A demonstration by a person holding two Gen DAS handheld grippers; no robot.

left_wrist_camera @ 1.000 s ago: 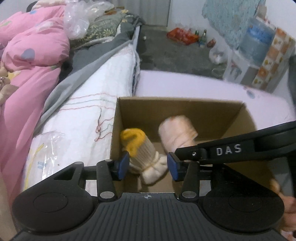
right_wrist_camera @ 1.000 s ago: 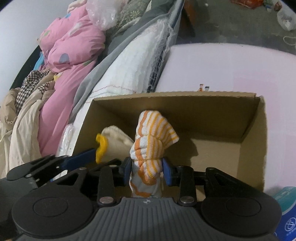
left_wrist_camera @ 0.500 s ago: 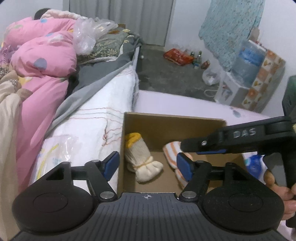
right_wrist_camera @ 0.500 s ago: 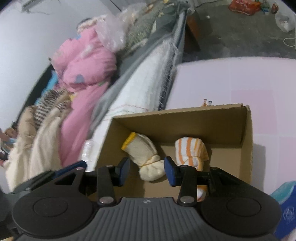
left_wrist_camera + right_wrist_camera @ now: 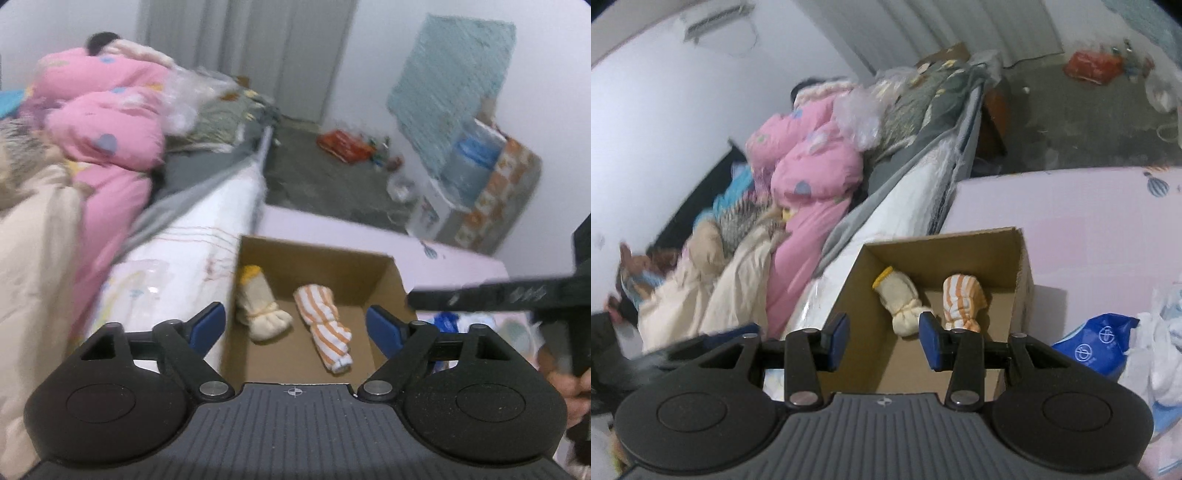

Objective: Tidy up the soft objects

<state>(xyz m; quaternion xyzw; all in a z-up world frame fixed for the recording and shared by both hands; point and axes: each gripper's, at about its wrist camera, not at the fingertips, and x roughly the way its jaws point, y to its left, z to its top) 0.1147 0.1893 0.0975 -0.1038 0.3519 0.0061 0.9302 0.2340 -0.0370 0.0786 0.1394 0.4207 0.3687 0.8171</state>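
1. Dim, flat indoor light with a bluish cast; no clear source
2. Left wrist view smeared by motion blur, bedding (image 5: pixel 107 147) soft
3. Fisheye bends walls, corners vignette dark
4. Soft shadow inside the cardboard box (image 5: pixel 1021 258)

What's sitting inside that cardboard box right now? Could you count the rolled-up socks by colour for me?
Cream bundle with yellow cuff: 1
Orange-and-white striped bundle: 1
Total in the cardboard box: 2
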